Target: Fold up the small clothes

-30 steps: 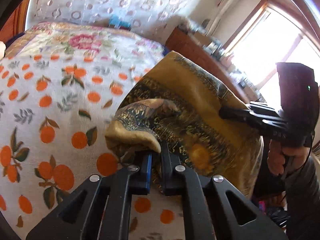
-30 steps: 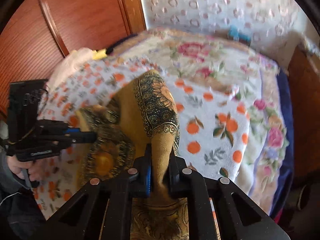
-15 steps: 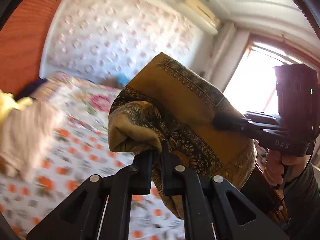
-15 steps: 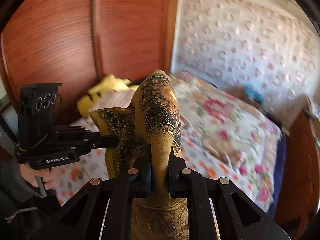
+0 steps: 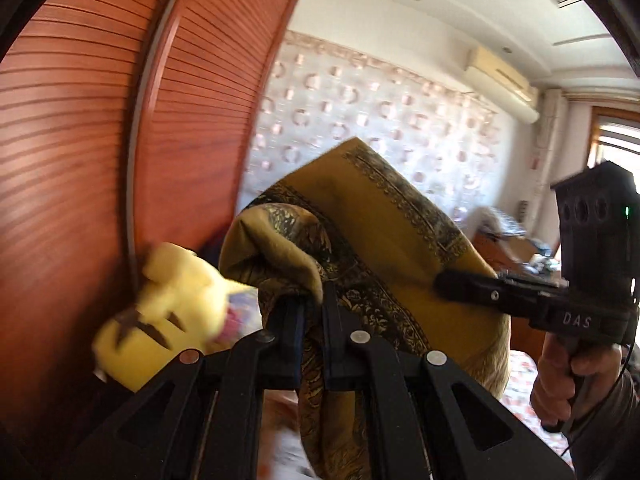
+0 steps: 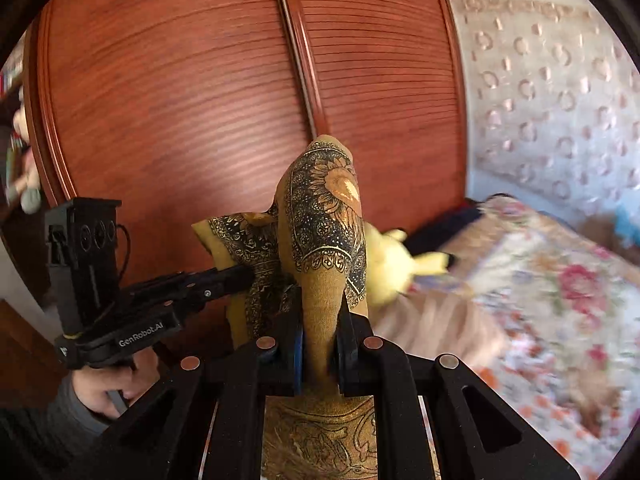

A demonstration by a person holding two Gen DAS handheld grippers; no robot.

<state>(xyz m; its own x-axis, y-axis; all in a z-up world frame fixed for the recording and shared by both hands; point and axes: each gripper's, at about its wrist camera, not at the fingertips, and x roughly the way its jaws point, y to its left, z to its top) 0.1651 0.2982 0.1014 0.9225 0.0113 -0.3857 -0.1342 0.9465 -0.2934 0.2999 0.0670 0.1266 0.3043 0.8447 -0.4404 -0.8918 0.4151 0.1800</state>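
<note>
— Where is the mustard-gold printed cloth (image 5: 384, 240) now?

— Held up in the air, clear of the bed (image 6: 560, 300), pinched at two spots. The left gripper (image 5: 310, 320) has its fingers closed on a bunched edge; the right gripper (image 6: 322, 344) clamps another gathered fold.

— How will it handle?

— Soft, light and limp, by the look of it: it sags between the grips. Corners or the patterned border seem the best hold.

— Anything in the way?

— A yellow plush toy (image 5: 160, 320) lies just beyond, near the red-brown wardrobe doors (image 6: 200, 100); a beige garment (image 6: 432, 320) rests on the bed.
</note>
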